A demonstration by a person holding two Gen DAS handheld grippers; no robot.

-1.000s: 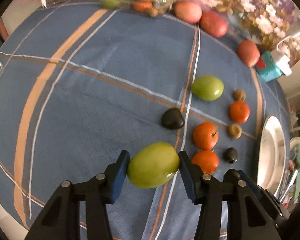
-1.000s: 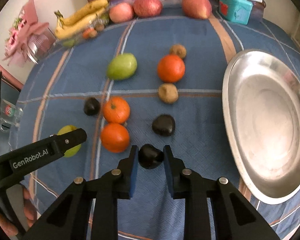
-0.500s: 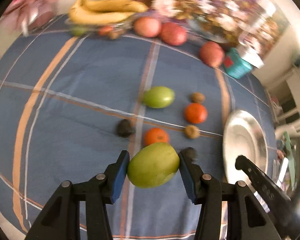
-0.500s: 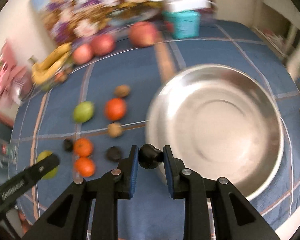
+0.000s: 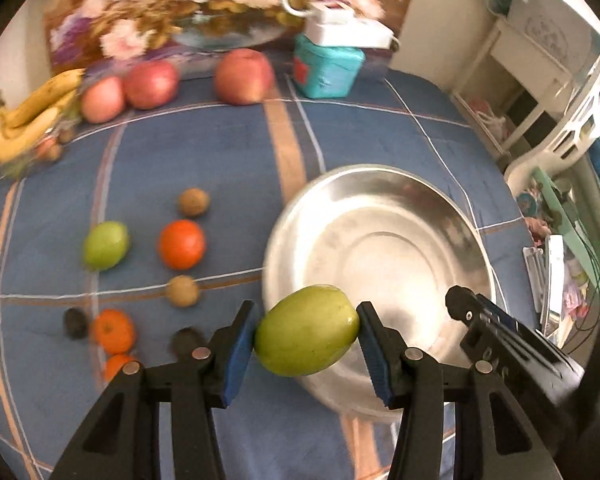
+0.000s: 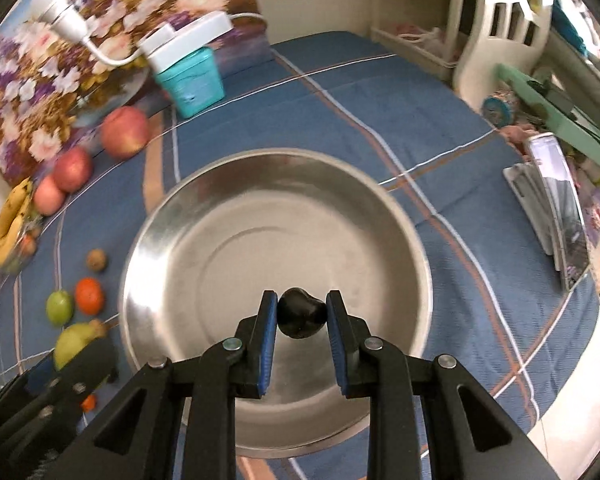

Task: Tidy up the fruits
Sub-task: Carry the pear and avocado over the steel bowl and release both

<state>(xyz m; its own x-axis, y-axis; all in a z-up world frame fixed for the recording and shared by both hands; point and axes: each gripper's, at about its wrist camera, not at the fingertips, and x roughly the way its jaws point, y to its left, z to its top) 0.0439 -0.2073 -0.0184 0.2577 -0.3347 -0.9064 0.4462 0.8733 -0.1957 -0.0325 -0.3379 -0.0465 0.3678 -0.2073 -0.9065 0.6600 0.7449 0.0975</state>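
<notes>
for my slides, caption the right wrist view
Right tool holds a dark fruit over the empty steel bowl.

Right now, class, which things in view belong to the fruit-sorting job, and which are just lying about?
Job:
green mango in left gripper
dark fruit in right gripper
steel bowl
orange

Lying about:
teal box
floral picture

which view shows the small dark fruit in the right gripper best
The right wrist view: the small dark fruit sits centred and sharp between the right gripper pads, above the round steel bowl. The left wrist view shows only that gripper's black body, side-on at the bowl's near edge; the fruit itself is hidden.
</notes>
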